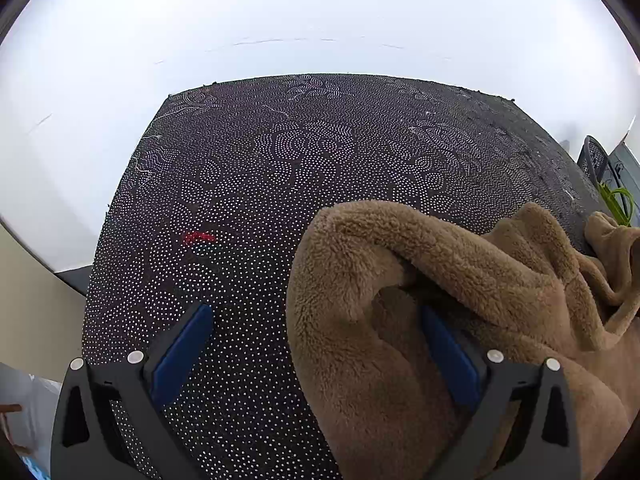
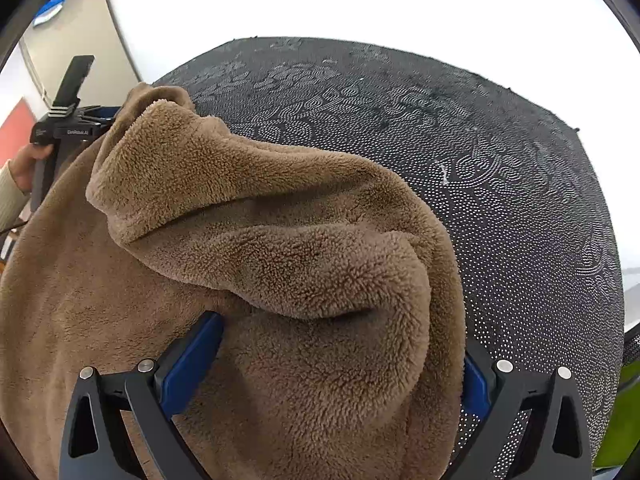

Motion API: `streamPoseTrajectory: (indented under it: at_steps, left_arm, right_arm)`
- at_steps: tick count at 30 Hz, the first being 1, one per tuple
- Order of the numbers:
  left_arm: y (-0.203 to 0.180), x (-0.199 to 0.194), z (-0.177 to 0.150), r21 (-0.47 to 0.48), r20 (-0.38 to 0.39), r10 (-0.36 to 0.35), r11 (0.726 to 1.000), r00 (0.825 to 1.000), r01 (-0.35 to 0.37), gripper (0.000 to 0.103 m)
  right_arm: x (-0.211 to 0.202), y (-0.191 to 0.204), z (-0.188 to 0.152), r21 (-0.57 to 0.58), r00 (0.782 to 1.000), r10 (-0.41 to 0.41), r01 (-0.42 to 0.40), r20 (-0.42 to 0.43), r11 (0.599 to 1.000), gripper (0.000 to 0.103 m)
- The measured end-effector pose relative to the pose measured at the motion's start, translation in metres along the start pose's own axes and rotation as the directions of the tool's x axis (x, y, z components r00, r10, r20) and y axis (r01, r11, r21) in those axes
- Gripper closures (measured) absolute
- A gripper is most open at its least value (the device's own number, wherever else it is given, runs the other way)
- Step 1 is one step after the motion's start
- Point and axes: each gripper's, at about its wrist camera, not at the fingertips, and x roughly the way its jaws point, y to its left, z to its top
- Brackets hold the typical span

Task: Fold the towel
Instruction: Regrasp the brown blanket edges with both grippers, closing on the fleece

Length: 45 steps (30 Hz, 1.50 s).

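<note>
My left hand-held gripper (image 1: 316, 344) pointed steeply down at the worktop (image 1: 248, 184), a dark surface covered in swirls of small white dots. Its jaws stood as wide as they go. The left blue pad (image 1: 182, 356) hung over bare worktop with nothing touching it. The right pad (image 1: 448, 356) sat against a fold of the towel (image 1: 360, 264), which draped around and partly over that finger. No pad pressed on the cloth, so this gripper held nothing.

The towel was brown and fluffy. In the left view it lay bunched on the right side of the worktop, rising in a thick rolled ridge that ran off toward the far right edge. A small red mark (image 1: 199, 237) showed on the open worktop to the left of the towel. A green object (image 1: 618, 204) stood just past the worktop's right edge.

My right hand-held gripper (image 2: 340, 356) also pointed down, jaws spread wide. A thick hump of towel (image 2: 280, 240) filled the space between its fingers. The left pad (image 2: 192, 364) touched the cloth; the right pad (image 2: 474, 390) was mostly hidden behind the towel's edge. I could not tell whether these pads pinched the towel or only straddled it.

In the right view the towel covered the left and middle of the worktop (image 2: 500, 168), in loose heaped folds. Beyond it, at the left, my other hand (image 2: 26, 164) gripped the handle of the left gripper.
</note>
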Motion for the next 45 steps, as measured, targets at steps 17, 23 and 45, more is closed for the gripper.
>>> streamPoseTrajectory:
  at_steps: [17,23,45]
  left_arm:
    - [0.003,-0.003,-0.001,0.024,0.011,-0.076,0.997,0.997,0.075,0.000]
    - [-0.014,0.002,0.004,0.112,-0.008,-0.134,0.985,0.991,0.134,0.000]
    - [-0.036,-0.066,-0.003,0.069,0.179,-0.085,0.995,0.980,0.074,0.083]
  right_arm:
    - [0.010,-0.062,0.055,-0.148,0.982,0.186,-0.182,0.013,0.972,0.051]
    - [0.022,-0.042,0.061,-0.218,0.978,0.207,-0.205,-0.013,0.954,0.051]
    - [-0.097,-0.008,0.007,0.012,0.825,-0.308,0.344,0.474,0.939,0.094]
